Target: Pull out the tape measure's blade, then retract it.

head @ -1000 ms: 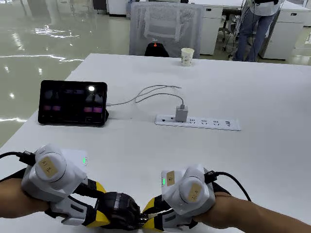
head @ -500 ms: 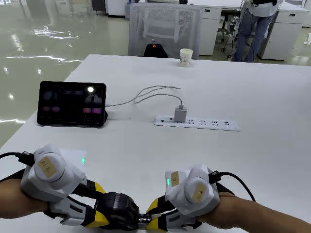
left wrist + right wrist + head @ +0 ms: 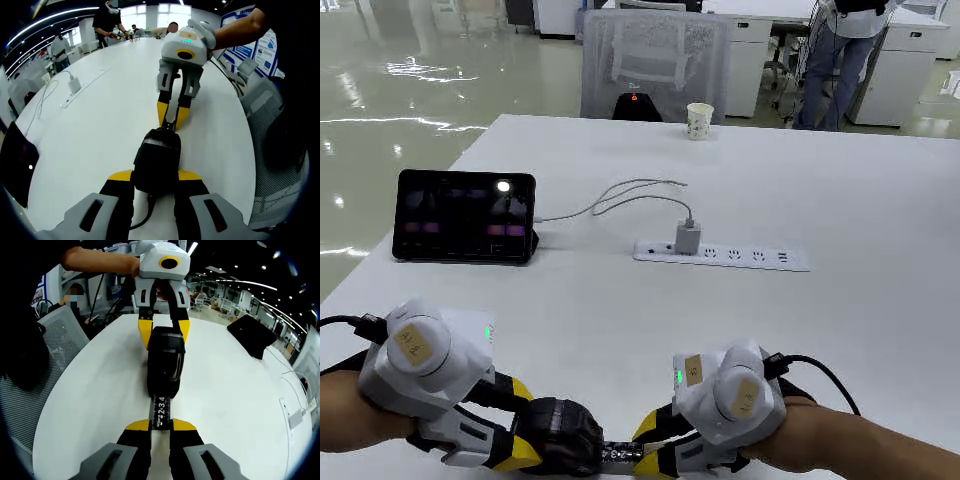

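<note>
White table (image 3: 840, 200) stretched away in the head view, with shiny floor on the left and desks behind. On it stood a dark tablet (image 3: 465, 216), propped up at the left. A power strip (image 3: 740, 255) lay near the middle with a charger (image 3: 688, 238) plugged into it. A cable (image 3: 620, 195) looped from the charger across to the tablet. A paper cup (image 3: 699, 120) sat at the far edge, just in front of a mesh chair (image 3: 655, 60). A person (image 3: 840, 50) stood further back on the right.

The tape measure (image 3: 166, 365), black, lay on the table at the near edge, between the two grippers. The left gripper (image 3: 156, 175) was clenched on its case, one yellow-tipped jaw pressed against each side. The right gripper (image 3: 161, 426) faced it from the other side, its jaws closed on the end of the blade (image 3: 161, 412). A short length of blade was out of the case and ran straight between the case and the right gripper's jaws. The numbers 2, 3 and 4 could be read on it in the right gripper view. Both grippers were held low, close to the table.
</note>
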